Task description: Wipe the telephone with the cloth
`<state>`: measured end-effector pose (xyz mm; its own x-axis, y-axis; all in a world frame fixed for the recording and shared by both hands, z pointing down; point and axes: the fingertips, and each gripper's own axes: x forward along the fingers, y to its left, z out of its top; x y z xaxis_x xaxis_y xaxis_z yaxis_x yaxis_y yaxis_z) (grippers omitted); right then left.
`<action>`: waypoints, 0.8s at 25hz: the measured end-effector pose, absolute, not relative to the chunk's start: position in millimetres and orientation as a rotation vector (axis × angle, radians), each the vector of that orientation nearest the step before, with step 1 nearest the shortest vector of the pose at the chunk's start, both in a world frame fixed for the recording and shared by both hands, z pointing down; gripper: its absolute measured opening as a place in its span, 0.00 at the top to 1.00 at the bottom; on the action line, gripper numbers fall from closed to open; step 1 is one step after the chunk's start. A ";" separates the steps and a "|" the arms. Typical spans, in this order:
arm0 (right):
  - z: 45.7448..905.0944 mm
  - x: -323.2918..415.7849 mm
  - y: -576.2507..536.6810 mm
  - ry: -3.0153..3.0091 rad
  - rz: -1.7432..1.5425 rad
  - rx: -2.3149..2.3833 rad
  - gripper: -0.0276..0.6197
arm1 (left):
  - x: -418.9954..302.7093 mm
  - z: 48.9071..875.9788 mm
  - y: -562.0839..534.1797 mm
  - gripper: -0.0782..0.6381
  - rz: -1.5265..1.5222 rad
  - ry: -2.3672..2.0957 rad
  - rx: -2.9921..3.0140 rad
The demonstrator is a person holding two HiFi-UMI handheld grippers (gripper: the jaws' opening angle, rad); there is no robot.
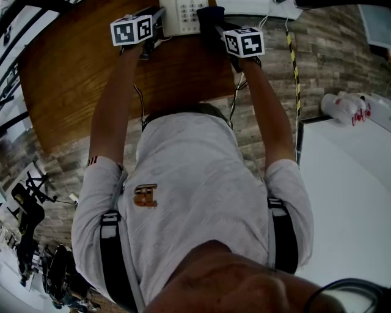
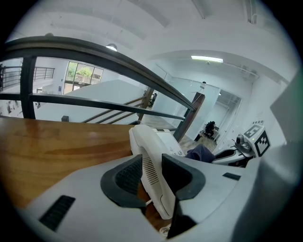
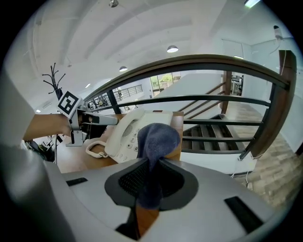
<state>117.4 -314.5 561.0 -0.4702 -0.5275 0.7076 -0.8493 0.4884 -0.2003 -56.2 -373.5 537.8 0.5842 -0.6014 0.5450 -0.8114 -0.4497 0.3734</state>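
A white telephone [image 1: 183, 15] stands at the far edge of the wooden table [image 1: 79, 73]. My left gripper [image 2: 152, 182] is shut on the near end of its white handset [image 2: 149, 156], which runs between the dark pads [image 2: 125, 177]. In the head view the left gripper [image 1: 153, 27] sits at the phone's left side. My right gripper [image 3: 150, 182] is shut on a dark blue cloth [image 3: 156, 139], whose bunched top stands up beside the telephone [image 3: 128, 134], over its keypad side. The cloth [image 1: 211, 21] is to the right of the phone.
A coiled cord [image 3: 97, 149] lies by the phone. A dark metal railing [image 3: 213, 64] and stairs run just past the table's far edge. A white counter [image 1: 348, 183] with white packages [image 1: 345, 107] stands to my right. The floor is grey planks.
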 end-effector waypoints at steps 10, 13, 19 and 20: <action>518.6 117.7 -308.9 -2.281 0.737 1.202 0.85 | -62.1 530.8 -365.0 0.70 0.487 -1.163 2.199; 495.5 108.4 -309.1 -2.366 0.708 1.206 0.85 | -62.5 514.3 -362.9 0.70 0.438 -1.186 2.228; 441.6 88.2 -311.7 -2.542 0.631 1.223 0.85 | -52.8 457.3 -353.5 0.74 0.277 -1.191 2.362; 433.6 85.6 -311.8 -2.566 0.621 1.225 0.85 | -50.6 448.2 -351.2 0.75 0.250 -1.186 2.385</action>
